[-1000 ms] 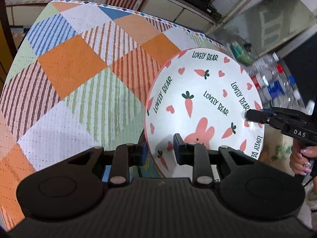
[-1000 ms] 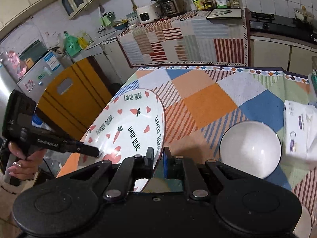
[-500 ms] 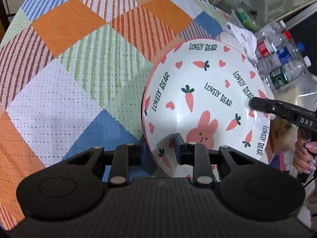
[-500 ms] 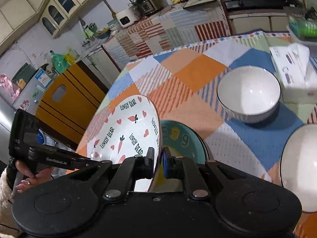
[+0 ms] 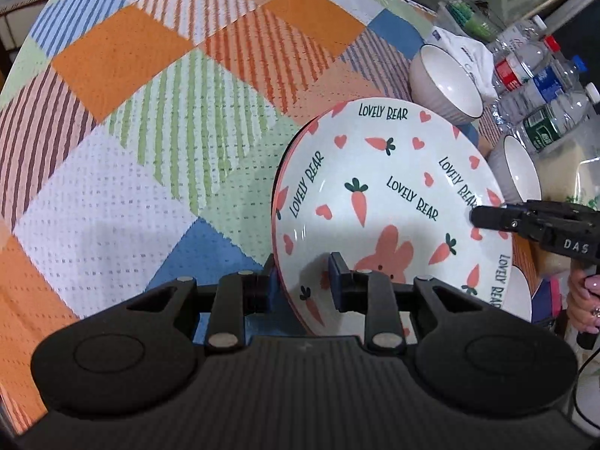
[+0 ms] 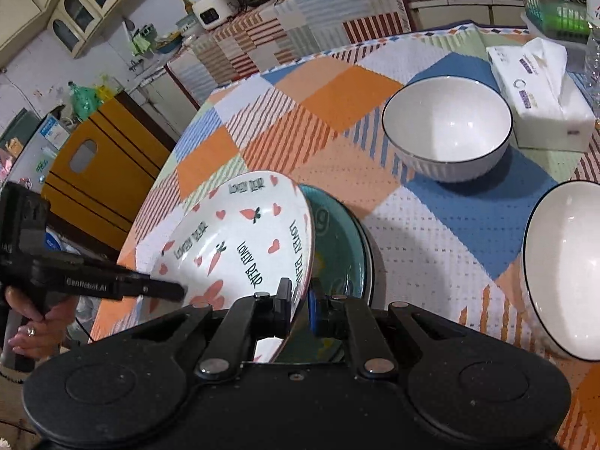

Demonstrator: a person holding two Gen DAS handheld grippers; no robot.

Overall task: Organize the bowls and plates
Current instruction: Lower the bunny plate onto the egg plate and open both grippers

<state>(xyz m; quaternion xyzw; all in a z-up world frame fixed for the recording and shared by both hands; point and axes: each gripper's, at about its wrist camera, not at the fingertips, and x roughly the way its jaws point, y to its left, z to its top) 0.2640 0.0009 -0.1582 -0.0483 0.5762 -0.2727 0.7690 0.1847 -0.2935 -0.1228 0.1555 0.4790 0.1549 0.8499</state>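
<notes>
Two grippers clamp one carrot plate [image 5: 378, 202] between them, each biting a different part of its rim. The left gripper [image 5: 300, 281] has one finger behind the plate's pink edge and the other on its white face, next to the printed rabbit, so the jaws are pressed shut on the near rim. The right gripper [image 6: 298, 305] is pinched on the plate's rim as well; from the left wrist camera its fingertips show on the plate's right edge (the maker's lettering is readable on the arm).

The plate is tilted, its printed face turned toward the left gripper, over the checked tablecloth [image 5: 123, 138]. Just behind the plate, seen from the right wrist, lies a teal plate [image 6: 337, 240] flat on the cloth; whether the two touch cannot be told. Beyond the teal plate stands a white bowl [image 6: 446, 127], and a second white bowl [image 6: 566, 281] sits to the plate's right. A tissue box [image 6: 540, 93] lies just past the first bowl.
</notes>
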